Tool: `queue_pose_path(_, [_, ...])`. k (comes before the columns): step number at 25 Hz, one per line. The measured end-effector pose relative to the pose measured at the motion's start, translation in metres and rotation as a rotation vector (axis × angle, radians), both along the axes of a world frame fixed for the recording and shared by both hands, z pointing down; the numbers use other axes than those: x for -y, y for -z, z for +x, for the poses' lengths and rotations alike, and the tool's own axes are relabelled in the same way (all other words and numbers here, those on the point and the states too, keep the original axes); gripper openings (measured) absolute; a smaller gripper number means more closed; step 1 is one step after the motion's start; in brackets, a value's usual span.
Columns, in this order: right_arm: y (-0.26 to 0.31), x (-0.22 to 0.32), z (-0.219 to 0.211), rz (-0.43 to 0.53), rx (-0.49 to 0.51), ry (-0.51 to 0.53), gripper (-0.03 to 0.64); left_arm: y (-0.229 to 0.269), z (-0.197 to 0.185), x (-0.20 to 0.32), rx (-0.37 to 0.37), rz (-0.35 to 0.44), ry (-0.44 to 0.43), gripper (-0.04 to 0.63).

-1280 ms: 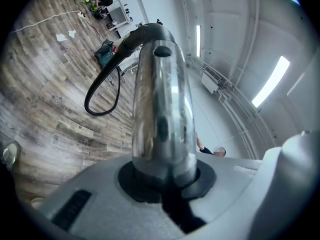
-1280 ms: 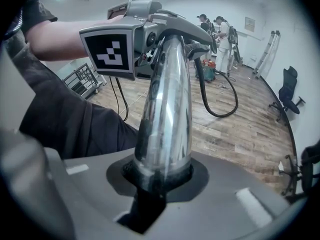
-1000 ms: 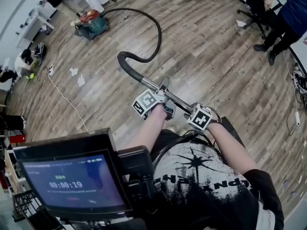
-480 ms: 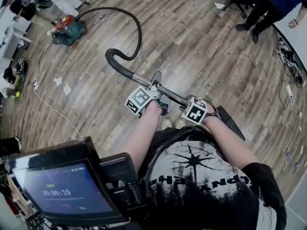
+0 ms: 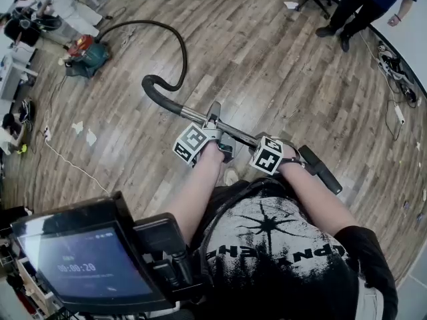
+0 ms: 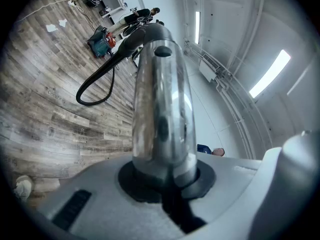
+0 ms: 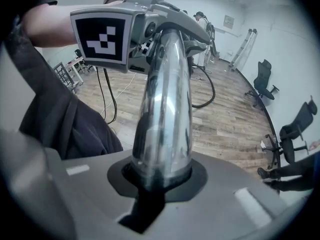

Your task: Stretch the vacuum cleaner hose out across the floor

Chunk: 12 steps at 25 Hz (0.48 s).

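Over the floor [image 5: 267, 65], left gripper [image 5: 215, 131] and right gripper [image 5: 288, 155] clamp the slick, rigid wand [image 5: 195, 116] — right jaws just closing tighter on it — probably the soundest handle for dragging the limp, curled hose [image 5: 183, 53].

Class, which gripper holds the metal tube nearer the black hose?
The left gripper, nearer the black hose. The right gripper, jaws just closing on the metal tube, sits farther back.

The head view looks steeply down from above the person onto the wood floor [image 5: 267, 65], the vacuum cleaner [image 5: 85, 53] far left. Both gripper views sit hard against the chrome tube [image 6: 162, 99]; the left faces that vacuum cleaner, the right faces the left gripper [image 7: 167, 26].
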State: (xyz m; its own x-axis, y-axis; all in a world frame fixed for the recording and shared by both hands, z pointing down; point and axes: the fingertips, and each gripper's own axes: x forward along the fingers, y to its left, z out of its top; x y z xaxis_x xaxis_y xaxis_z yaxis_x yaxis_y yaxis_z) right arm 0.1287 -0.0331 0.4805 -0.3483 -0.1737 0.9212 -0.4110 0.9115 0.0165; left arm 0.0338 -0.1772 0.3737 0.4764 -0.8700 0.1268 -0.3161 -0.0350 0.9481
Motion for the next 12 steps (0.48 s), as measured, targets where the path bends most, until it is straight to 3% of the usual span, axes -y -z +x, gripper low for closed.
queue_pose_path(6, [0.003, -0.010, 0.028, -0.012, 0.015, 0.025, 0.071, 0.003, 0.026, -0.011, 0.011, -0.001, 0.019, 0.040])
queue_pose_path(12, [-0.006, -0.046, 0.121, -0.043, 0.027, 0.073, 0.071, -0.008, 0.114, -0.049, 0.019, -0.028, 0.062, 0.040])
